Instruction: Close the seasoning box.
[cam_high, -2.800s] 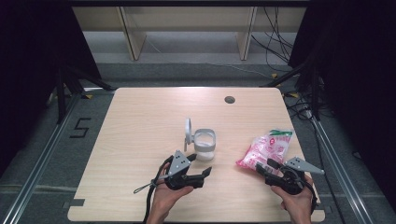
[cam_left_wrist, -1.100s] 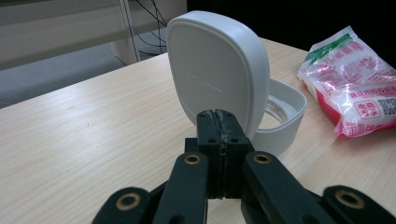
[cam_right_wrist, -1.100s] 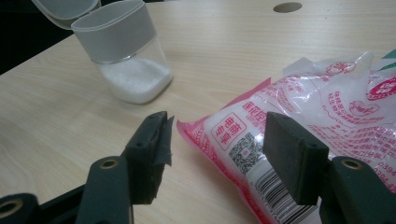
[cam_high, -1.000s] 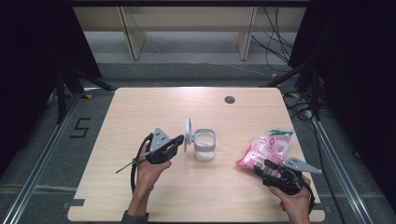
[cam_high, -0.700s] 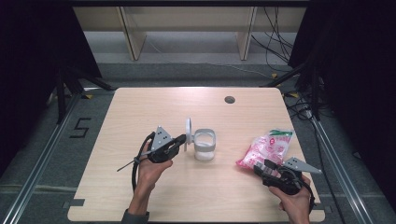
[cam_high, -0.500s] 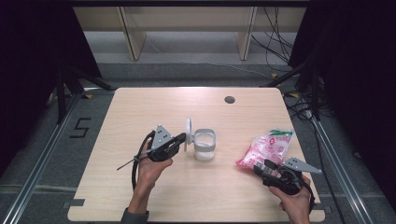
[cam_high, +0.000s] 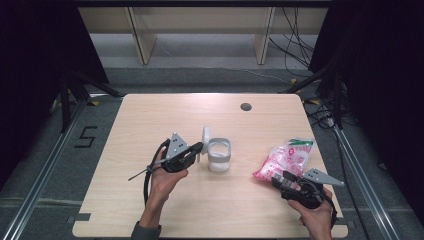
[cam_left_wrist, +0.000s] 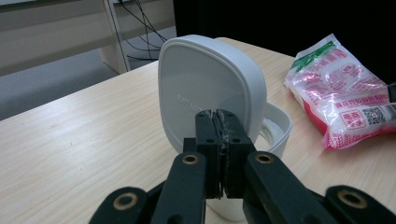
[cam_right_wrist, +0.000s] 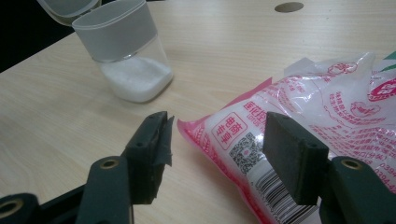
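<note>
Two tools are in hand over the light wooden desk. The white plastic container with a translucent body, holding a white granular fill, stands upright near the desk's middle, its rounded white hinged lid raised upright. The left tool, jaws pressed together with nothing between them, sits just left of the container, tips at the lid. Right of the container lies a pink and white printed plastic bag; the right tool stands spread, straddling the bag's near corner without pressing it.
</note>
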